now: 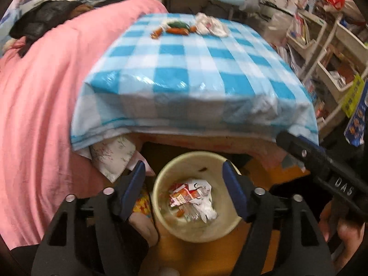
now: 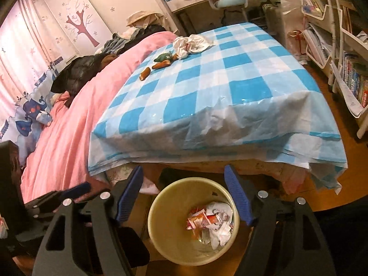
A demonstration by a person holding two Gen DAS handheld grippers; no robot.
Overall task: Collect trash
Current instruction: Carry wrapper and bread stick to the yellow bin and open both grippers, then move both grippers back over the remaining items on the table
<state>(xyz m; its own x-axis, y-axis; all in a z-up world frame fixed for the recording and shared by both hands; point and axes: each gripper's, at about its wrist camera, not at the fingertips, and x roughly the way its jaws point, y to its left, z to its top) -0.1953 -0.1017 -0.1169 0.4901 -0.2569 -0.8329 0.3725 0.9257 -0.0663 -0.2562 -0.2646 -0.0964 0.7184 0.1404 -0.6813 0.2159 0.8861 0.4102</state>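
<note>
A cream waste bin [image 1: 161, 197] [image 2: 156, 230] stands on the floor below the table's front edge, holding crumpled red-and-white wrappers [image 1: 193, 197] [image 2: 210, 220]. My left gripper [image 1: 184, 170] is open and empty above the bin. My right gripper [image 2: 184, 174] is open and empty above it too, and shows at the right of the left wrist view [image 1: 322, 161]. On the far side of the blue-checked tablecloth [image 1: 195, 69] [image 2: 218, 87] lie a crumpled white paper [image 1: 210, 25] [image 2: 191, 42], orange wrappers [image 1: 176, 31] [image 2: 161, 64] and a green one [image 1: 178, 24] [image 2: 163, 57].
A bed with a pink cover [image 1: 46, 92] [image 2: 76, 105] and dark clothes [image 2: 78, 71] runs along the left. White shelves with books [image 1: 333, 64] [image 2: 349, 76] stand at the right. A blue desk chair [image 2: 232, 0] is at the back.
</note>
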